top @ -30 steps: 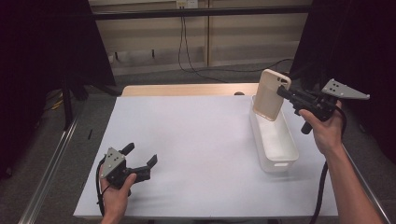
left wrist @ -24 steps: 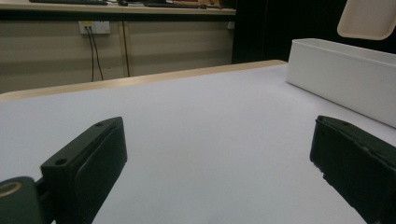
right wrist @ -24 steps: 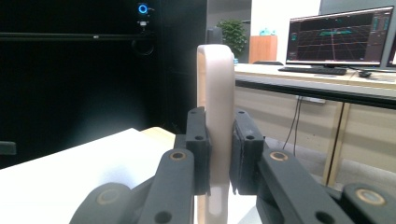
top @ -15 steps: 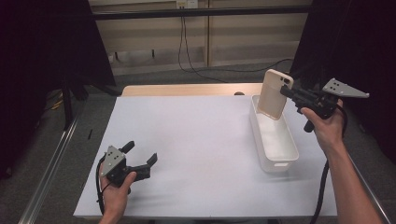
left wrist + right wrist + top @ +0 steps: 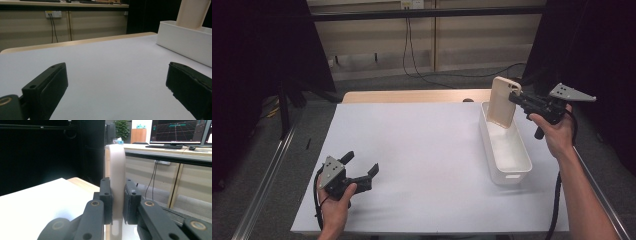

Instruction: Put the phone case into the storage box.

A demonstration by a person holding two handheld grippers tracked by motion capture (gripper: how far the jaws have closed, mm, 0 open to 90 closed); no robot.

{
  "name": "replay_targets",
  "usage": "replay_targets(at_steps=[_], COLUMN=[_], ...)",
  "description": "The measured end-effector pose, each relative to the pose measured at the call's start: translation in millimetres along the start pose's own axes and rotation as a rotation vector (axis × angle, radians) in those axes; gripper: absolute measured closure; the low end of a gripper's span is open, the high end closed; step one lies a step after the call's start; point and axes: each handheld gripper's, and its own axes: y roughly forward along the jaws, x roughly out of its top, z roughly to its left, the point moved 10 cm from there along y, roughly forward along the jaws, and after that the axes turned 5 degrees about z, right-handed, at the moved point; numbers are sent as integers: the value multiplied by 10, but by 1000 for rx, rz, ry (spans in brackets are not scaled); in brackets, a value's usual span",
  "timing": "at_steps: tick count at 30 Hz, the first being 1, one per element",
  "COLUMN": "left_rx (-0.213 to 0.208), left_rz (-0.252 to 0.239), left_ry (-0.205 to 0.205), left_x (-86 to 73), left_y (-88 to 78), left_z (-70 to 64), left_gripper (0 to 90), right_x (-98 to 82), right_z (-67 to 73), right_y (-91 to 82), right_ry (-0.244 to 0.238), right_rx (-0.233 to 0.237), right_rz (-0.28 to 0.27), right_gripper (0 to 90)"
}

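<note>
A beige phone case [image 5: 502, 102] hangs upright over the far end of the white bin [image 5: 507, 172], its lower end inside the bin's opening. My right gripper [image 5: 514, 97] is shut on the case's upper edge; the right gripper view has the case [image 5: 117, 183] edge-on, clamped between both pads. The case [image 5: 192, 12] also rises from the bin [image 5: 185, 42] at the top right of the left gripper view. My left gripper [image 5: 362, 169] rests low over the white table cover [image 5: 422, 150] at the near left, open, with nothing between its fingers [image 5: 47, 92].
The long white bin lies lengthwise along the right side of the cover. A wooden table edge [image 5: 412, 96] runs behind the cover. A metal rail [image 5: 267, 185] borders the left side. Desks with monitors [image 5: 180, 131] stand beyond the table.
The right gripper has carried the phone case slightly right and a little lower over the bin. The left gripper has stayed in place.
</note>
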Motion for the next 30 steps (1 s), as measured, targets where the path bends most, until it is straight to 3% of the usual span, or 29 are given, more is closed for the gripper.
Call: replay_targets(at_steps=[4,30], left_rx=[5,-16], left_rz=[-6,0], left_ry=[0,14], left_x=[-12,6], left_y=[-20,47], left_z=[1,-16], left_gripper=[40,39], right_x=[-43,-383], right_z=[-10,-331], right_y=[34,308], right_ry=[-11,40], right_rx=[20,-29], right_rz=[0,22], right_gripper=[804,804])
